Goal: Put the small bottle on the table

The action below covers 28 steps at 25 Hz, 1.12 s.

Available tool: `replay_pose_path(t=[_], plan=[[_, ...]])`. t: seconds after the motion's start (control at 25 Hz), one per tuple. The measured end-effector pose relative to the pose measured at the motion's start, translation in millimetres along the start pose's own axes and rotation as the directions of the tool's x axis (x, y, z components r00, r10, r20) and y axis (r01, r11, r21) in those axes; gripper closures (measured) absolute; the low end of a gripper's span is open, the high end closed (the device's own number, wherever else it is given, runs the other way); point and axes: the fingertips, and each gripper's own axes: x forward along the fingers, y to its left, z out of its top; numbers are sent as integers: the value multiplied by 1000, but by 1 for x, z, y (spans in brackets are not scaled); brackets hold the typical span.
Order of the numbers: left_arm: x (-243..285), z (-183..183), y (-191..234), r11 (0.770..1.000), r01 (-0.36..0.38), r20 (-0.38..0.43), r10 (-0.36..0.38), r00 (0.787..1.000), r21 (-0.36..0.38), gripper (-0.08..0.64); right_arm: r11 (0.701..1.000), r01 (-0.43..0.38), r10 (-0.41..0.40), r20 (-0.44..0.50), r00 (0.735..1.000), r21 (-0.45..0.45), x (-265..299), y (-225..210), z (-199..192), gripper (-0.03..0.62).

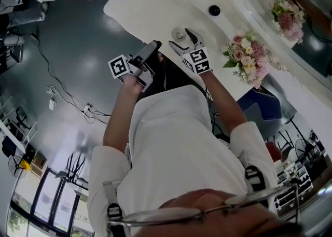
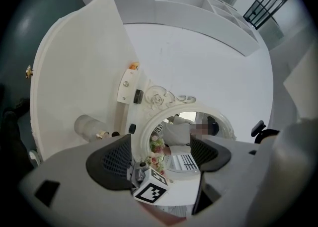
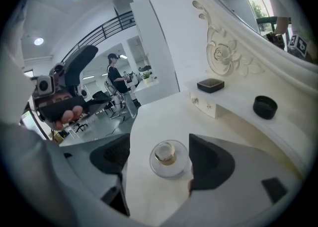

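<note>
Right gripper view, clearer than head view: small bottle (image 3: 167, 157) between parted jaws.

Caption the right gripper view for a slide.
Right gripper open over the small bottle standing upright on the white table.

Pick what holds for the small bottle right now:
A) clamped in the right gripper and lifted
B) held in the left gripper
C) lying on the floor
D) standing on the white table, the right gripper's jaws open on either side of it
D: the right gripper view shows the small bottle standing on the table, with the jaws of the right gripper wide apart and not pressing on it.
</note>
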Motion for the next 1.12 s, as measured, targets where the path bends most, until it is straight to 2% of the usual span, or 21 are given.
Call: replay_pose_path(t=[0.16, 0.4, 0.52, 0.64, 0.76, 0.88, 1.0, 1.12], plan=[[7, -3, -9, 999, -6, -17, 6, 1000, 38, 187, 999, -17, 15, 57, 998, 34, -21, 5, 30, 255], [17, -8, -31, 988, -9, -87, 23, 996, 152, 193, 999, 10, -14, 126, 992, 33, -52, 5, 74, 325], [21, -10, -48, 980, 23, -134, 4, 991, 200, 264, 999, 35, -39, 155, 987, 31, -72, 7, 91, 362], [26, -3, -63, 971, 63, -180, -22, 983, 230, 285, 997, 57, -66, 185, 981, 51, -87, 8, 108, 405], [24, 0, -75, 956, 75, -239, -5, 971, 285, 313, 995, 82, -92, 201, 975, 59, -100, 21, 118, 428], [15, -7, -83, 934, 89, -335, 34, 942, 346, 353, 992, 93, -111, 232, 966, 89, -112, 38, 129, 439], [-2, -20, -84, 909, 93, -441, 106, 891, 406, 379, 985, 113, -145, 272, 951, 130, -124, 57, 137, 474], [-20, -24, -87, 859, 137, -505, 155, 849, 493, 406, 980, 149, -182, 286, 941, 133, -130, 78, 137, 508]])
